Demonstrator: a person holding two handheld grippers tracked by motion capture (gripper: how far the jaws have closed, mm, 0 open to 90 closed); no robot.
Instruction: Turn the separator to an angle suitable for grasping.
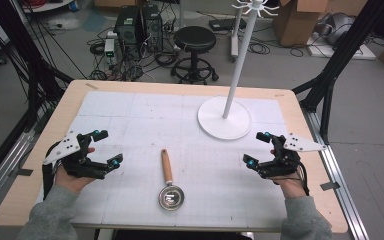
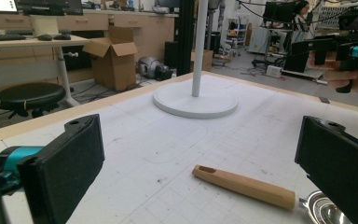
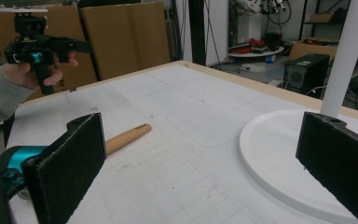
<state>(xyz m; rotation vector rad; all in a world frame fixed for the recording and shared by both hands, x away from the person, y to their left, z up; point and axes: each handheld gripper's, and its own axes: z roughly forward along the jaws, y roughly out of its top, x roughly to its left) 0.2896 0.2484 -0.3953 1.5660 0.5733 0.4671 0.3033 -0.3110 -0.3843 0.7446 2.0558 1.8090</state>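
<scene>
A small metal strainer [image 1: 171,197] with a wooden handle [image 1: 166,165] lies flat on the white mat near the table's front, handle pointing away from the person. The same handle [image 2: 244,185] lies between the two jaws in the left gripper view, and its tip [image 3: 126,136] shows in the right gripper view. A white stand [image 1: 225,117] with a round base and tall pole rises at the back right. My left gripper [image 1: 107,148] hovers left of the strainer, open and empty. My right gripper [image 1: 258,149] hovers right of it, in front of the stand's base, open and empty.
The wooden table [image 1: 30,170] carries a white gridded mat [image 1: 130,120]. Beyond its far edge stand a black stool [image 1: 195,45], computer towers [image 1: 137,25] with cables and cardboard boxes [image 1: 300,20]. Black frame posts [image 1: 340,55] flank the table.
</scene>
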